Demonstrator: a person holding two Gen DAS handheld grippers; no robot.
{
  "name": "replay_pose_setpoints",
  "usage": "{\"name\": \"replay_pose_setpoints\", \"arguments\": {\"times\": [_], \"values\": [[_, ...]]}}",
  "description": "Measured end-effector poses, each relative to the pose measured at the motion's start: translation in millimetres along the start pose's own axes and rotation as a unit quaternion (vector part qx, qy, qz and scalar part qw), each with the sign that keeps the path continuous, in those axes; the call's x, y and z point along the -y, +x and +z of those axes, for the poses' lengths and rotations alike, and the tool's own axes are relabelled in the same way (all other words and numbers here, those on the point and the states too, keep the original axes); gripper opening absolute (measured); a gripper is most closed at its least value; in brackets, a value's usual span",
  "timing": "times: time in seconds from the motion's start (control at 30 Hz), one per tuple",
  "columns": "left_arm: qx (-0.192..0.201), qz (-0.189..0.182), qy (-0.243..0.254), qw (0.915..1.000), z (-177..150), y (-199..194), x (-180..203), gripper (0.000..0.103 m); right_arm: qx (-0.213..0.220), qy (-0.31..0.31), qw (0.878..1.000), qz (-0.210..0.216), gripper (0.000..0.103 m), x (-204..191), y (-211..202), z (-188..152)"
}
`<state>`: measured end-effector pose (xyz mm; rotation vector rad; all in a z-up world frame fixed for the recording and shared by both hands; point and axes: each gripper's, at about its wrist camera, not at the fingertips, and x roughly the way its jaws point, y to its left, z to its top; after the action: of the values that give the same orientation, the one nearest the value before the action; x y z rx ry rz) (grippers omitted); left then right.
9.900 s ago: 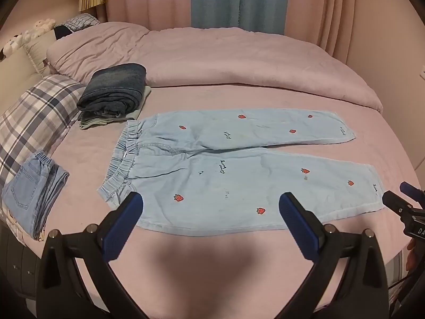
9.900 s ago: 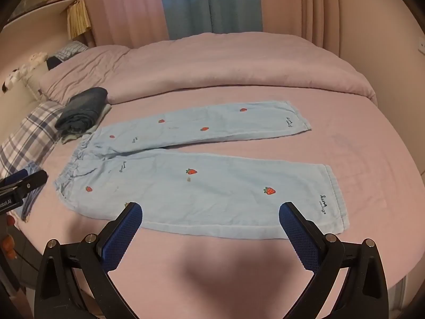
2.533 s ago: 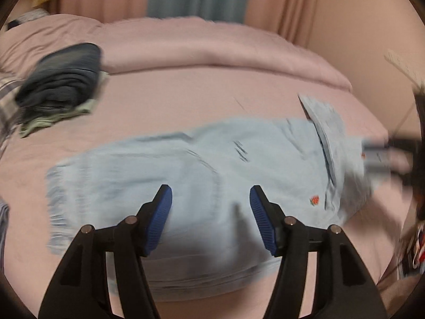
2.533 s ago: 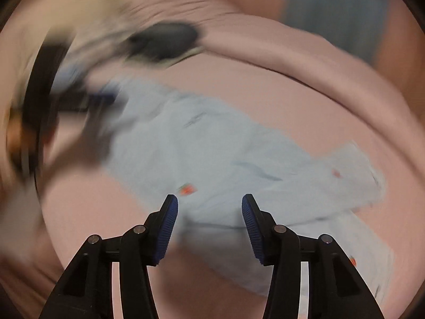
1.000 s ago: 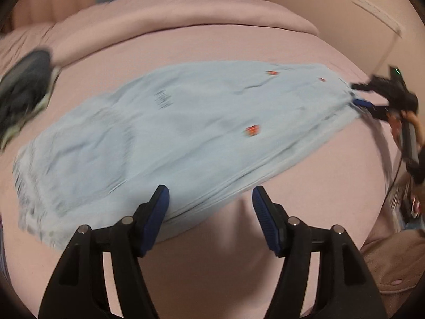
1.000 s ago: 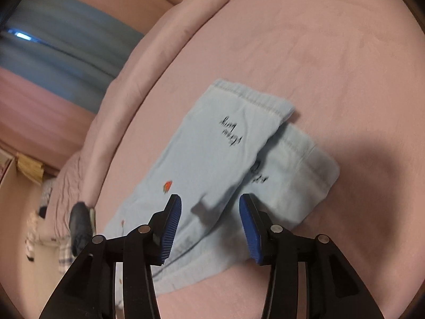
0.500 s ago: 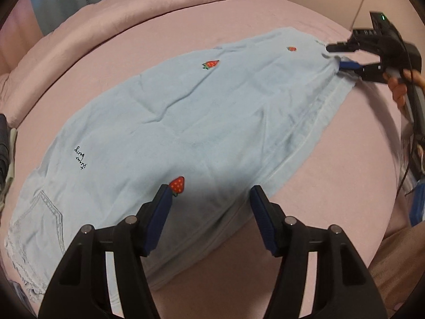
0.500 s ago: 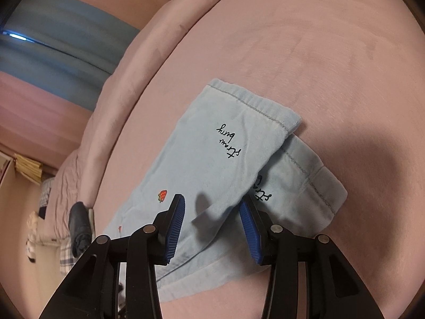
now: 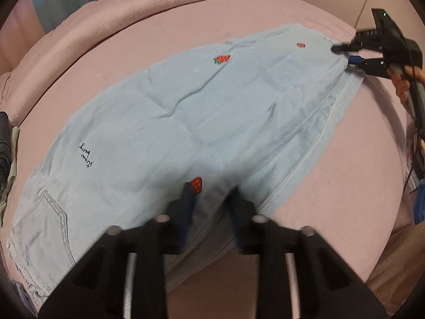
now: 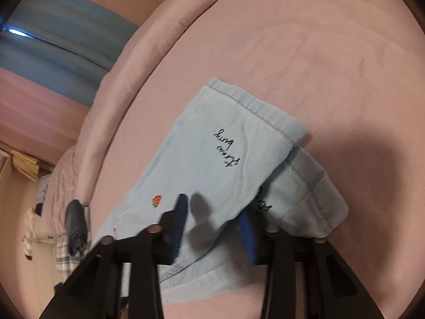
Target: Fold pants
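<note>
I see the light blue strawberry-print pants (image 9: 186,122) lying on the pink bed (image 9: 332,186), one leg folded over the other. My left gripper (image 9: 211,194), jaws parted, hovers over the pants' near edge. My right gripper (image 10: 212,212), also unclenched, straddles the stacked leg cuffs (image 10: 268,127).

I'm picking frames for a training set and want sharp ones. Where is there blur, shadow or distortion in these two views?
Left wrist view: the left hand-held gripper is smeared by motion blur, and its shadow darkens the pants just ahead of it; the fisheye bows the bed. Right wrist view: the right hand-held gripper is slightly soft, the hem lettering is crisp, the curtain is blurred, and a broad shadow falls right of the hems.
</note>
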<state>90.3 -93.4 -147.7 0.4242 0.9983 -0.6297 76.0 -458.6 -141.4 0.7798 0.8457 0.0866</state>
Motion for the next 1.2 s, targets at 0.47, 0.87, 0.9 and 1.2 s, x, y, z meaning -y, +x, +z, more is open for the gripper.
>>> {"name": "replay_pose_setpoints", "arguments": {"times": [0.47, 0.87, 0.9, 1.2], "values": [[0.030, -0.005, 0.018, 0.9994, -18.0, -27.8, 14.0, 0.014, 0.035, -0.024, 0.999, -0.010, 0.006, 9.2, -34.5, -13.7], [0.023, -0.026, -0.020, 0.9992, -11.1, -11.1, 2.8, 0.019, -0.010, -0.026, 0.999, -0.015, 0.006, 23.1, -29.6, -3.3], [0.024, -0.026, -0.020, 0.9992, -10.2, -10.8, 1.5, 0.019, -0.014, -0.008, 1.000, -0.001, 0.007, 30.4, -34.2, -0.9], [0.021, -0.028, -0.011, 0.9993, -13.1, -16.0, 5.8, 0.016, 0.001, 0.000, 1.000, -0.011, 0.005, 42.5, -39.4, 11.3]]}}
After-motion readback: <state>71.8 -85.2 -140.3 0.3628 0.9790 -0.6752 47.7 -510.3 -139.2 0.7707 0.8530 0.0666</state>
